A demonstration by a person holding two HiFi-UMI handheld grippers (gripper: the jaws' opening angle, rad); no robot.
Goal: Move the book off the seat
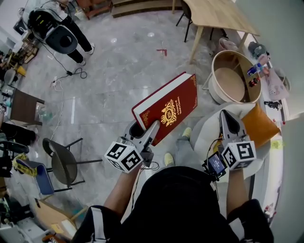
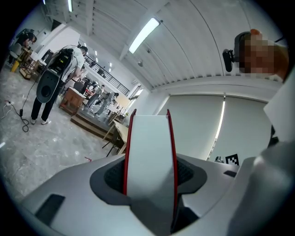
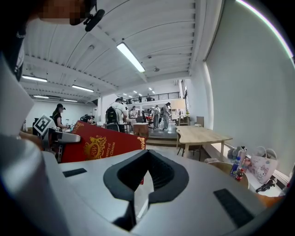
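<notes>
The left gripper [image 1: 144,133] is clamped on the red book [image 1: 168,107], holding it in the air over the floor, clear of the white seat [image 1: 204,137]. The right gripper [image 1: 229,118] hangs closed and empty above that seat. Lift looks done; setting the book down remains.

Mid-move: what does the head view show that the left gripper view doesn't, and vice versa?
Only the head view: the red front cover of the book with its gold emblem, the white seat with its orange cushion, and the round wooden tub. Only the left gripper view: the white page edge between the jaws, with a red cover on either side. Both: the left gripper shut on the book, and the wooden table beyond.
</notes>
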